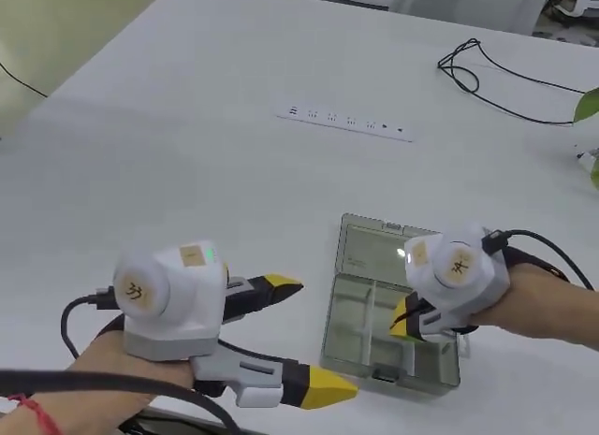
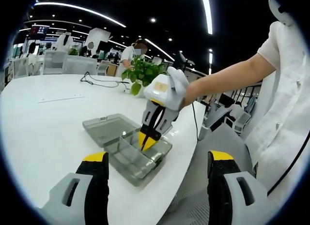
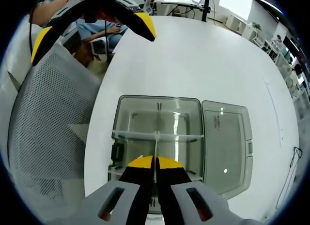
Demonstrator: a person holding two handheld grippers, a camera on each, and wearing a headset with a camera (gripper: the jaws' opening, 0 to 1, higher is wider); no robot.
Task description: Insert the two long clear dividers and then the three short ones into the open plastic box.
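- A plastic box, clear with a grey tint and rectangular with rounded corners, is lying open on a smooth white table. In the head view it is at about 5 o'clock.
- Its flat lid is lying folded back toward 12 o'clock, level with the tray.
- The right gripper is reaching down into the tray. Its yellow-tipped jaws are pressing together on a thin short divider, which is showing edge-on as a fine pale line.
- In the right gripper view, that line is running toward 12 o'clock and meeting a long divider, a clear strip standing on edge across the tray.
- The left gripper is hanging at 7 o'clock, just beside the box and apart from it. Its jaws are spreading wide around nothing.
- A slim white power strip is lying at 12 o'clock, and a looped black cable is lying at 1 o'clock.
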